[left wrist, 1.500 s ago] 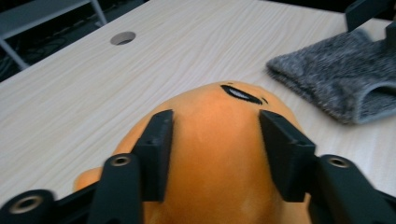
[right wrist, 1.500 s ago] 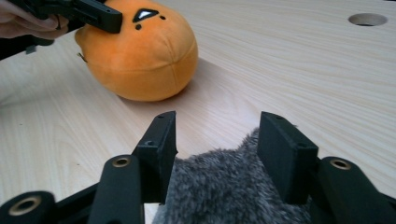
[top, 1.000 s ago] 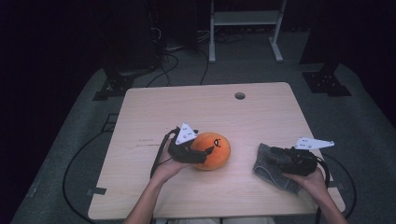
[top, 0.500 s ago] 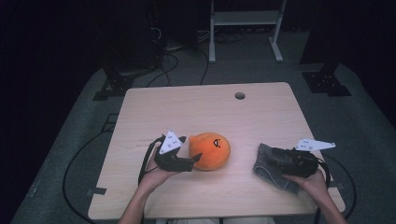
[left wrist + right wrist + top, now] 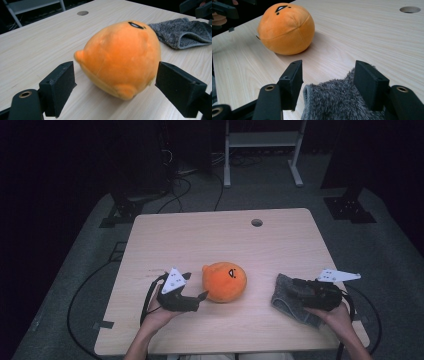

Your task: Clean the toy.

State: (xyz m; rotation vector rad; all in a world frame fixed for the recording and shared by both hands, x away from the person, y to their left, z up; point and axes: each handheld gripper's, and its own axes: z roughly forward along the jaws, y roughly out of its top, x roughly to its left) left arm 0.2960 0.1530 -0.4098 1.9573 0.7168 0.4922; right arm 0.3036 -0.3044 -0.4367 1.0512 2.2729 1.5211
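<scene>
**Plush released near the front edge**

We saw the round orange plush toy [image 5: 224,281] lying near the table's [image 5: 210,235] front edge, face upward, without a clear long axis. Our left gripper [image 5: 115,85] had just been opening, its jaws apart beside the soft toy. Our right gripper [image 5: 328,82] opened too, straddling the shaggy grey cloth [image 5: 290,301] unpressed.

A pale wooden rectangular surface [image 5: 190,240] with a light grain has a small round cable hole [image 5: 257,222] near its far edge. It stands on grey carpet floor [image 5: 385,255]. Behind it are a white metal shelf frame [image 5: 262,142], black cables [image 5: 187,182] and dark stand bases [image 5: 350,207].
</scene>
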